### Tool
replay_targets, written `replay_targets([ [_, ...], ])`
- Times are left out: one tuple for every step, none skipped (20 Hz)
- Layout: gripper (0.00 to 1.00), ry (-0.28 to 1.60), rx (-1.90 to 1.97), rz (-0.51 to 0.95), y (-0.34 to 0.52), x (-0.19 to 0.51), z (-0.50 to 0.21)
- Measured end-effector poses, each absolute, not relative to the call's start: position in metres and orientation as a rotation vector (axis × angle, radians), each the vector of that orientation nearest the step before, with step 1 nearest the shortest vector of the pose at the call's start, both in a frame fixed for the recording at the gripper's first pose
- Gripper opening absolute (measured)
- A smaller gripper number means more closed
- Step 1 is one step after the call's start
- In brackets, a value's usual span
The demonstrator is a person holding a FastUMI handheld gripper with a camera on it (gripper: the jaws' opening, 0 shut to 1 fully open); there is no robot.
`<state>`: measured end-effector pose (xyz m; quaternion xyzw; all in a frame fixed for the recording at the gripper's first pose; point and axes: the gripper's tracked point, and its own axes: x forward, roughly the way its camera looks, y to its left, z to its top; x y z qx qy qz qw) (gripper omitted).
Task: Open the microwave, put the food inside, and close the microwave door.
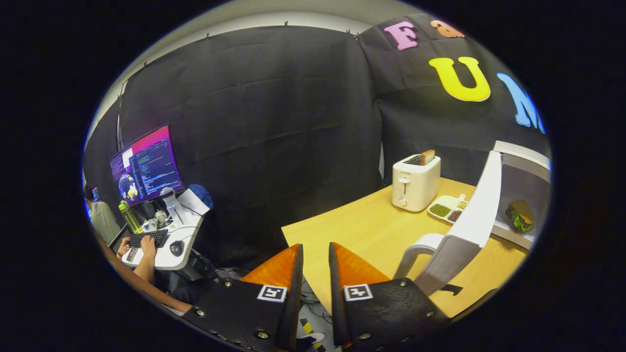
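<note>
The white microwave (525, 171) stands on the wooden table (362, 230), off to the right of my fingers. Its door (469, 220) hangs open toward me, with the curved white handle (415, 252) just beyond my right finger. A burger (520, 215) with green lettuce lies inside the microwave cavity. My gripper (316, 252) is over the table's near left corner, left of the door, its fingers a narrow gap apart and nothing between them.
A white toaster (415, 182) with a slice of bread stands at the back of the table. A small white tray (449, 208) of foods lies beside it. Off to the left, a person types at a desk (166, 244) with a monitor (145, 164).
</note>
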<state>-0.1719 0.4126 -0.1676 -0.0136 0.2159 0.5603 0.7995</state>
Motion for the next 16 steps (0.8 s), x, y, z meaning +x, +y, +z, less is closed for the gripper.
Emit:
replay_targets([
  [0.27, 0.474, -0.026, 1.195, 0.411, -0.17, -0.171],
  [0.28, 0.442, -0.057, 1.074, 0.411, -0.146, -0.181],
  [0.16, 0.434, -0.054, 1.03, 0.396, -0.134, -0.178],
  [0.03, 0.469, -0.031, 1.003, 0.39, -0.124, -0.181],
  [0.05, 0.489, -0.006, 0.974, 0.385, -0.117, -0.182],
  [0.05, 0.52, 0.042, 0.985, 0.382, -0.117, -0.18],
  [0.0, 0.535, 0.062, 0.98, 0.377, -0.115, -0.183],
  [0.01, 0.529, 0.052, 0.965, 0.37, -0.113, -0.185],
  [0.01, 0.518, 0.031, 0.952, 0.366, -0.113, -0.188],
  [0.01, 0.511, 0.014, 0.941, 0.361, -0.114, -0.19],
  [0.01, 0.512, 0.015, 0.934, 0.355, -0.119, -0.189],
  [0.01, 0.52, 0.025, 0.929, 0.348, -0.119, -0.187],
  [0.01, 0.524, 0.029, 0.925, 0.348, -0.118, -0.188],
  [0.01, 0.526, 0.027, 0.923, 0.344, -0.118, -0.189],
  [0.01, 0.524, 0.021, 0.918, 0.336, -0.115, -0.19],
  [0.01, 0.522, 0.011, 0.911, 0.329, -0.114, -0.19],
])
